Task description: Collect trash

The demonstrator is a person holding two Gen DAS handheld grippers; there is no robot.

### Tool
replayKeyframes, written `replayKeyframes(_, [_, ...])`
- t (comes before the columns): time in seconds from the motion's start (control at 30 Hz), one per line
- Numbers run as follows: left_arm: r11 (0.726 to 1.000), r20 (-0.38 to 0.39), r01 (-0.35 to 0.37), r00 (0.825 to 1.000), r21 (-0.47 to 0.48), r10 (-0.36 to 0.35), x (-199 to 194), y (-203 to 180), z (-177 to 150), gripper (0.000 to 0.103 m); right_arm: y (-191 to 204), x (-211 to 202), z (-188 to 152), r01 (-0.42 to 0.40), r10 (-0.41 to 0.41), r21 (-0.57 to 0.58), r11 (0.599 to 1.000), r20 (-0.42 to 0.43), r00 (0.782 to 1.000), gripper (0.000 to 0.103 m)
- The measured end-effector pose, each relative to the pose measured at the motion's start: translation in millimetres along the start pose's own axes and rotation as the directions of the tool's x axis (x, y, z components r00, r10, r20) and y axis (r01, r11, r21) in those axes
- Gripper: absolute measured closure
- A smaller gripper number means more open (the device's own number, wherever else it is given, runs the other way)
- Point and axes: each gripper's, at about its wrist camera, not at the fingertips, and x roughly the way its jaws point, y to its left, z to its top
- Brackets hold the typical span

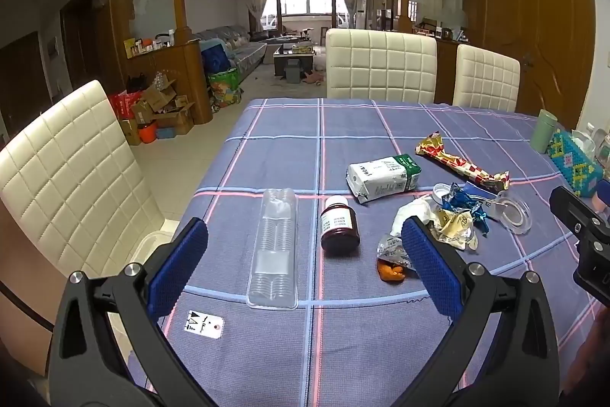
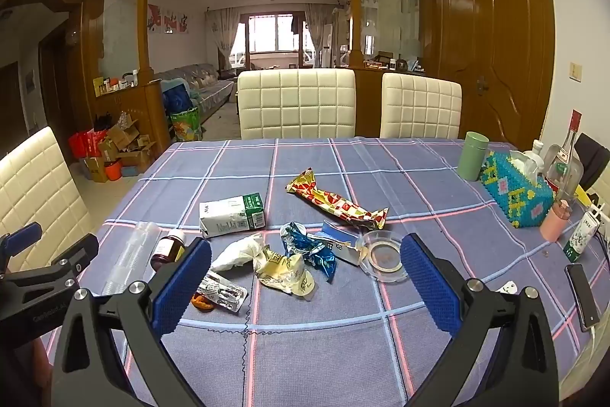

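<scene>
Litter is strewn mid-table on the blue plaid tablecloth (image 2: 305, 349): a crumpled cream-and-gold foil wrapper (image 2: 286, 273), a crushed blue foil wrapper (image 2: 309, 248) and a wadded white tissue (image 2: 238, 254) — judged light, soft and crackly, best pinched at a raised fold. A long red-and-gold foil snack wrapper (image 2: 337, 205) and a white-and-green milk carton (image 2: 231, 215) lie beyond. The right gripper (image 2: 305, 285) and the left gripper (image 1: 305, 269) are held above the cloth, jaws fully apart, nothing between them — nothing touched.
</scene>
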Motion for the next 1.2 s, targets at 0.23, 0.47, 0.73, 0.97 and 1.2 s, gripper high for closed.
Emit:
replayKeyframes(0.23, [1.000, -0.003, 0.001, 1.000, 0.000, -0.001, -3.0, -1.1, 1.4, 0.003, 1.0, 2.0, -0.2, -0.002, 0.002, -0.001, 1.000, -0.001, 1.000, 0.006])
replayKeyframes(0.47, [1.000, -0.010, 0.003, 1.000, -0.004, -0.003, 1.1, 0.0, 2.8, 0.003, -0.6, -0.7, -2.7, -0.004, 0.004, -0.002, 1.000, 0.000, 1.000, 0.006])
replayKeyframes(0.73, [1.000, -0.011, 0.002, 1.000, -0.003, -0.002, 1.1, -0.6, 2.4, 0.003, 0.5, 2.5, 0.8, -0.003, 0.003, -0.001, 1.000, -0.003, 1.000, 0.006])
replayKeyframes(0.97, [1.000, -0.017, 0.006, 1.000, -0.002, -0.006, 3.8, -0.7, 2.1, 0.003, 0.4, 2.6, 0.8, -0.002, 0.002, -0.001, 1.000, -0.003, 1.000, 0.006])
replayKeyframes(1.2, [1.000, -0.017, 0.007, 1.000, -0.003, -0.007, 3.8, -0.5, 2.2, 0.003, -0.1, 2.6, 0.7, -0.003, 0.003, 0.000, 1.000, -0.004, 1.000, 0.006])
